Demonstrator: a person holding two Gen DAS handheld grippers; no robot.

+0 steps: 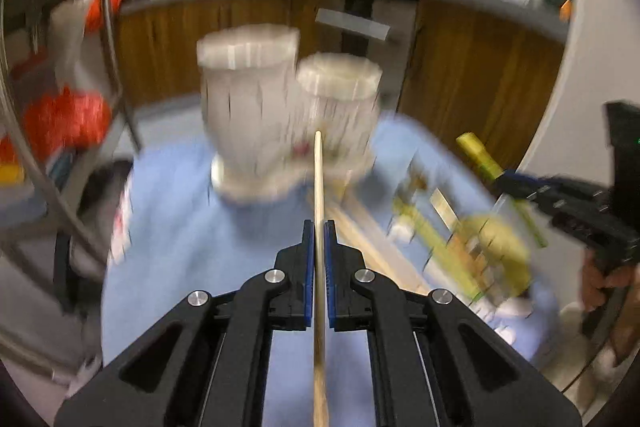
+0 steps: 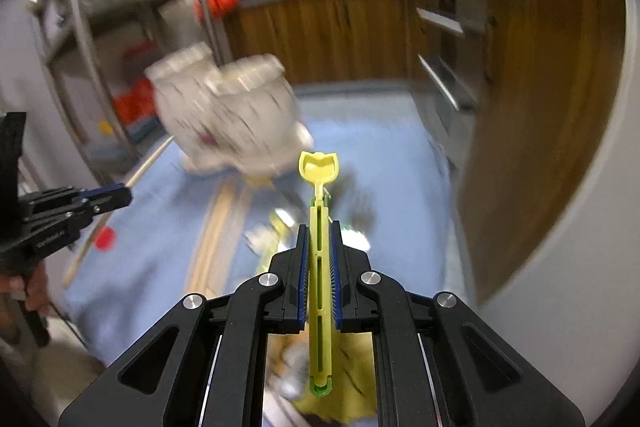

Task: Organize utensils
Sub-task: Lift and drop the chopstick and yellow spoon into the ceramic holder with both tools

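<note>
My left gripper (image 1: 319, 227) is shut on a wooden chopstick (image 1: 318, 179) whose tip points toward a white two-cup utensil holder (image 1: 256, 99) on the blue cloth (image 1: 180, 227). My right gripper (image 2: 319, 227) is shut on a yellow-green plastic utensil (image 2: 319, 187) held above the cloth (image 2: 380, 163). The holder shows blurred in the right wrist view (image 2: 232, 107). The right gripper (image 1: 516, 183) with the yellow utensil (image 1: 480, 155) appears at the right of the left wrist view. The left gripper (image 2: 120, 197) with the chopstick (image 2: 148, 163) appears at the left of the right wrist view.
More wooden chopsticks (image 1: 372, 239) and yellow-green utensils (image 1: 492, 247) lie on the cloth to the right of the holder. A metal rack (image 2: 80, 19) stands at the left. Wooden cabinets (image 2: 328, 27) and a cluttered counter lie behind. A small red object (image 2: 105, 239) rests on the cloth.
</note>
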